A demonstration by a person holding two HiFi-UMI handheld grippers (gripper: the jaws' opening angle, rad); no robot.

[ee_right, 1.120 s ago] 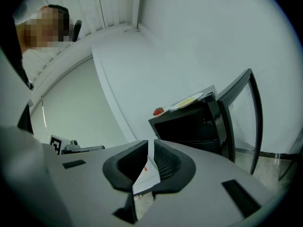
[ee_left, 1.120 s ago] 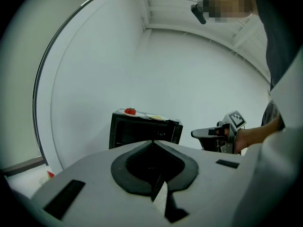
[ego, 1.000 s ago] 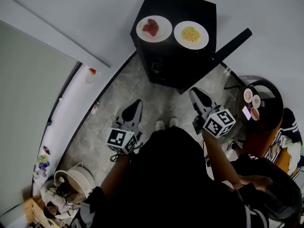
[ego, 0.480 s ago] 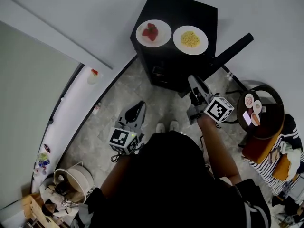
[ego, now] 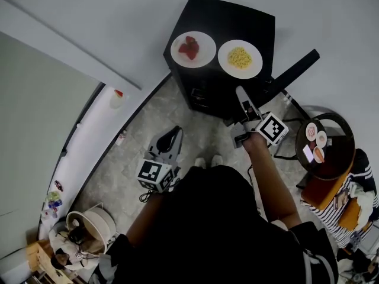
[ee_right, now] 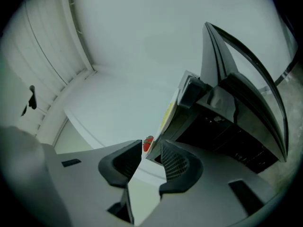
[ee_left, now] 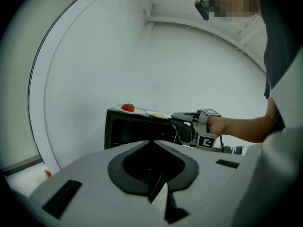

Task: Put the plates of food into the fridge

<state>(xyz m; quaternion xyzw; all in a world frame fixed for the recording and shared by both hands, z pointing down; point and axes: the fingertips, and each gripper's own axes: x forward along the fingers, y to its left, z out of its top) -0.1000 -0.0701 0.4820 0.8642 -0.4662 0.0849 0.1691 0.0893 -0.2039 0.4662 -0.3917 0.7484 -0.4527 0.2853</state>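
Right tool (ego: 241,92): jaws spread, having just been opening; nothing is pinched, and the gap frames only the top edge of the fridge (ego: 237,16) some way beyond (it looks tilted there, because this tool is rolled onto its side).
Right tool, place: held out in front of the fridge, close to its dark open front, with the door (ego: 293,70) just to its right.
Left tool (ego: 172,132): jaws pressed together on nothing, held low over the floor (ego: 148,108), well back from the fridge and pointing toward it.
Plate of strawberries (ego: 193,48): on top of the fridge, left side.
Plate of noodles (ego: 240,58): on top of the fridge, just right of the strawberries, the two rims apart.
Fridge: small and black, standing on the stone floor against a white wall, door swung out to the right.
Round worktop (ego: 337,158): to the person's right, carrying a few small dishes.
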